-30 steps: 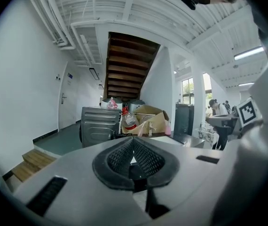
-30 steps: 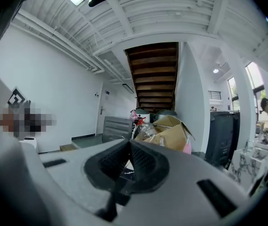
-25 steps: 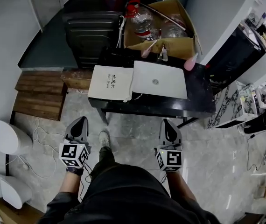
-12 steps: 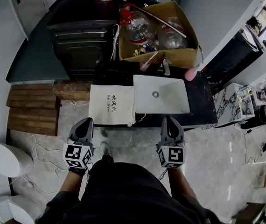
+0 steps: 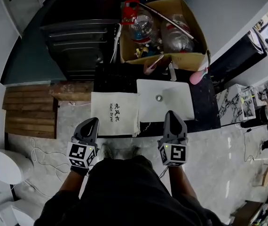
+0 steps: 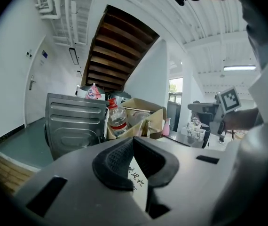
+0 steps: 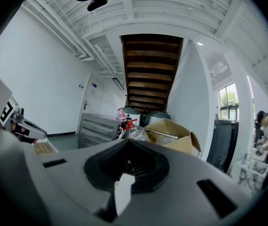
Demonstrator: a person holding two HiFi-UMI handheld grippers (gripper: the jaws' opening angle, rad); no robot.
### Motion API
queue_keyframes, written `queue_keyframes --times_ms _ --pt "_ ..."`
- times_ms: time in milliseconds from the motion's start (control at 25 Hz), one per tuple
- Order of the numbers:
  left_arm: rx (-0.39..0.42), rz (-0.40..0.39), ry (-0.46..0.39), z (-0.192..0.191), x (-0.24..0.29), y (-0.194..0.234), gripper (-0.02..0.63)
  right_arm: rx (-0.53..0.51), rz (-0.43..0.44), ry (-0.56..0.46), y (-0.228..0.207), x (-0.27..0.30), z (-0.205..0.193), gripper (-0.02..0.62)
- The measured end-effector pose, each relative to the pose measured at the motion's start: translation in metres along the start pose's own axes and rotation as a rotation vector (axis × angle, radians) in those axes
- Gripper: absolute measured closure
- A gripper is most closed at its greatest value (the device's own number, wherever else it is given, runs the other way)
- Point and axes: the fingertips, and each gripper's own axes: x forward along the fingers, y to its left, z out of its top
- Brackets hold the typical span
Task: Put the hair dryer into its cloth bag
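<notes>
1. The left tool (image 5: 92, 121) is clenched with nothing in it; in the left gripper view its dark pads (image 6: 120, 161) meet at the tip, and the bag's print shows just past them.
2. The right tool (image 5: 172, 113) is also clenched and empty, its jaws together in the right gripper view.
3. Both hands are held out in front of the waist, side by side and well apart. The tools point at the bench (image 5: 204, 112) at close to level, with their marker cubes turned up toward the head.
4. In the head view the left tool's tip is near the near edge of the cloth bag (image 5: 115, 113). The right tool's tip is near the near edge of a white flat panel (image 5: 169, 102).
5. The cloth bag lies flat on the near left part of the dark bench, its right edge against the white panel.
6. The bag looks almost square, so I cannot tell its long axis. Its lines of print run from the far side toward the person.
7. The bag is cream cloth with small dark lettering in the middle, and a thin cord (image 5: 145, 126) trails at its near right corner.
8. Beyond the bench stands a cardboard box (image 5: 193, 60) that holds clear plastic bottles.
</notes>
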Motion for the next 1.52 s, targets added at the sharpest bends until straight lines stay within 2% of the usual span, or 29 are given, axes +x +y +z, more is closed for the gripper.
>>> queue_keyframes --times_ms 280,440,600,760,960,1160,1400,1520 --pt "0.001 0.069 0.023 0.003 0.031 -0.001 0.603 0.051 0.091 -0.031 -0.026 0.04 -0.005 0.594" --pt "-0.013 0.04 0.089 -0.01 0.061 -0.026 0.56 0.045 0.113 -0.039 -0.052 0.055 -0.006 0.594" --pt "-0.001 -0.038 0.208 -0.04 0.103 -0.066 0.455 0.042 0.101 -0.042 -0.084 0.058 -0.011 0.594" --pt "0.017 -0.092 0.343 -0.082 0.138 -0.097 0.382 0.048 0.056 -0.016 -0.125 0.049 -0.028 0.594" --pt "0.139 -0.093 0.523 -0.142 0.17 -0.117 0.333 0.065 -0.019 0.042 -0.178 0.034 -0.05 0.594" --pt "0.171 -0.051 0.642 -0.187 0.181 -0.118 0.321 0.067 -0.06 0.068 -0.214 0.026 -0.066 0.594" --pt "0.16 -0.023 0.666 -0.195 0.188 -0.115 0.322 0.064 -0.064 0.079 -0.23 0.029 -0.072 0.594" --pt "0.158 -0.021 0.672 -0.197 0.191 -0.115 0.344 0.06 -0.054 0.078 -0.229 0.033 -0.072 0.594"
